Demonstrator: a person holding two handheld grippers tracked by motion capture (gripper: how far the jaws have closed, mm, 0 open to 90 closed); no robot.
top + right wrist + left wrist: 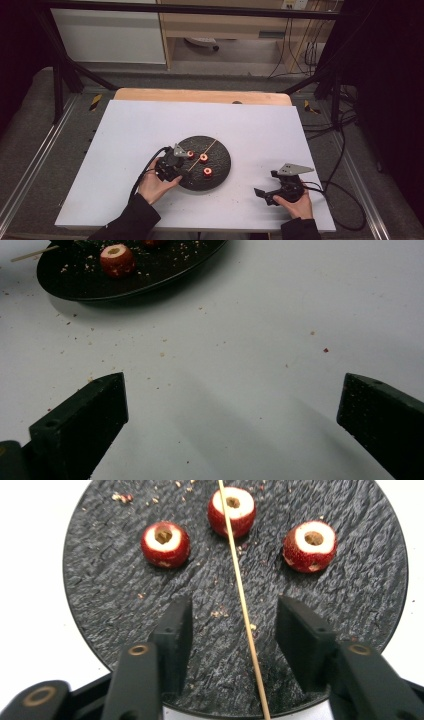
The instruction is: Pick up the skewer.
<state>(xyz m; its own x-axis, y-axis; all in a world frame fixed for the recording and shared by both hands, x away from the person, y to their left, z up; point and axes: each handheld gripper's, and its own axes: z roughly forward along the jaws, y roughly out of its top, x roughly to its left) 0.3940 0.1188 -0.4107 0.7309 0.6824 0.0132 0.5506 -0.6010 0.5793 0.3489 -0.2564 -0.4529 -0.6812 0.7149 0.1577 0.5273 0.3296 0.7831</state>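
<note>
Straddling the wooden skewer (243,605), my left gripper (235,630) has its jaws half-closed, pads clear of it, lined up to pinch. Just beyond them, three cored red fruits (165,544) sit on the black plate (100,580). My right gripper (232,405) waits wide open off to the side, keeping the plate clear.

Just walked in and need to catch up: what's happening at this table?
A person works with a gripper in each hand. The left gripper sits over a black round plate, its fingers on either side of a thin wooden skewer without pressing it. Three cored red fruits sit loose on the plate. The right gripper rests open over the white table.
</note>
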